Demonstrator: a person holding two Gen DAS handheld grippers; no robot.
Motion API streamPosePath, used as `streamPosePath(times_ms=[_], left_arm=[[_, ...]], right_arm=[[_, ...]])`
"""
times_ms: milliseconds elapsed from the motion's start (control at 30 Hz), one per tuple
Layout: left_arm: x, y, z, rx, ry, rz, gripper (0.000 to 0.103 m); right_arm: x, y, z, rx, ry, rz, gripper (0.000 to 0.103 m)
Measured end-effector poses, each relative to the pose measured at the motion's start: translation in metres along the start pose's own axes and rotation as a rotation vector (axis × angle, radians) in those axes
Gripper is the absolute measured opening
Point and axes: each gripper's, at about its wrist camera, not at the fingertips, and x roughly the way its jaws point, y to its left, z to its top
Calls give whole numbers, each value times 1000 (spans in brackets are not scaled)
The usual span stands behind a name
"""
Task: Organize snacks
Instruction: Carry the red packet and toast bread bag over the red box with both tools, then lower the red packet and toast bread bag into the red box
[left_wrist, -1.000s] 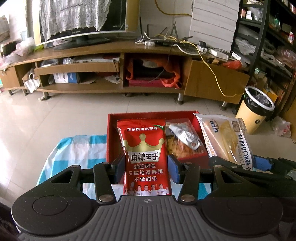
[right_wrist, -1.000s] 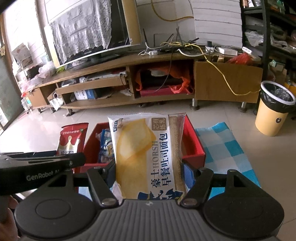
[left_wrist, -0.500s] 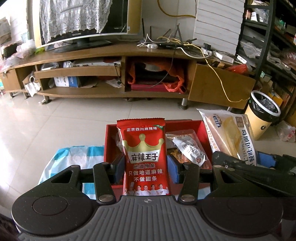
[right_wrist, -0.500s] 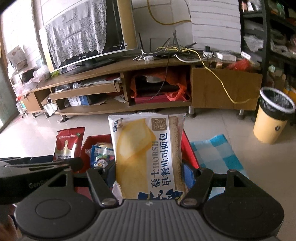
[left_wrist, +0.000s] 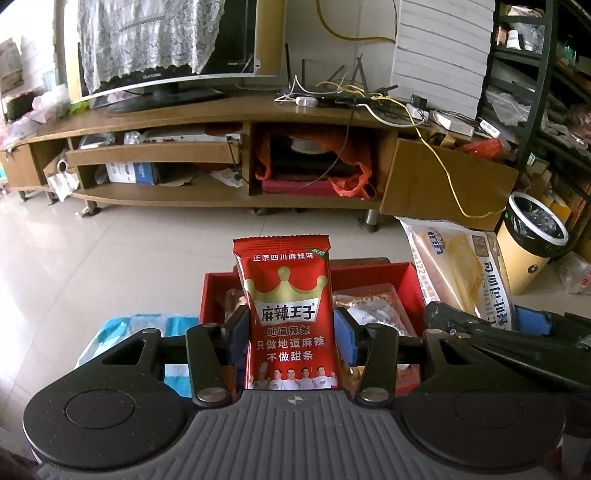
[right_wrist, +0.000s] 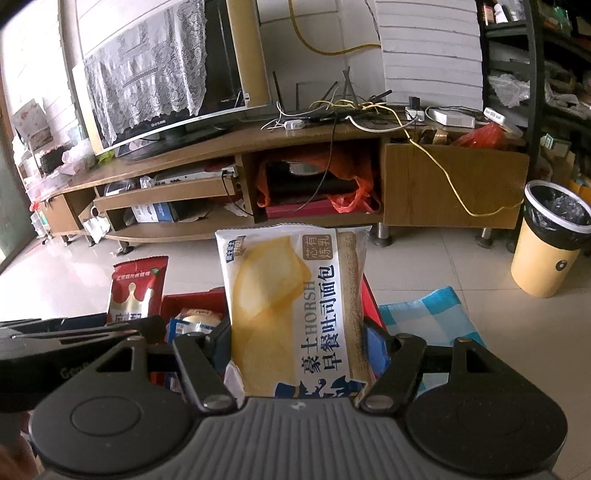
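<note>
My left gripper (left_wrist: 291, 328) is shut on a red spicy-strip packet (left_wrist: 288, 314) with a gold crown, held upright above the red box (left_wrist: 373, 275). My right gripper (right_wrist: 299, 339) is shut on a white and yellow bread packet (right_wrist: 291, 310), also upright over the red box (right_wrist: 192, 299). Each view shows the other packet off to the side: the bread packet (left_wrist: 461, 273) at the right, the red packet (right_wrist: 136, 288) at the left. Inside the box lie a clear bag of snacks (left_wrist: 373, 306) and a blue-edged pastry packet (right_wrist: 195, 319).
The box sits on a blue and white checked cloth (right_wrist: 432, 317) on a low table. Beyond it lie a tiled floor (left_wrist: 110, 254), a long wooden TV stand (left_wrist: 229, 155) with cables on it, and a yellow bin (right_wrist: 550, 243) at the right.
Both grippers have carried their packets forward over the box, side by side. The box now sits lower and closer in both views; both grips are unchanged.
</note>
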Motion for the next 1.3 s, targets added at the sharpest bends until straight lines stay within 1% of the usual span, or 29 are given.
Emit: streamPosePath(times_ms=[167, 300, 500, 1000, 1300], left_arm=[[10, -7, 4, 20, -18, 8, 55], [22, -7, 5, 6, -7, -5, 55], [39, -2, 5, -2, 6, -3, 55], [64, 3, 4, 0, 21, 8, 54], [81, 5, 0, -2, 42, 25, 54]], right_arm=[[11, -8, 4, 27, -5, 6, 65], [22, -13, 4, 45, -4, -1, 65], [38, -14, 3, 51, 6, 0, 65], [65, -9, 1, 38, 21, -17, 65], [82, -6, -4, 25, 41, -29, 65]])
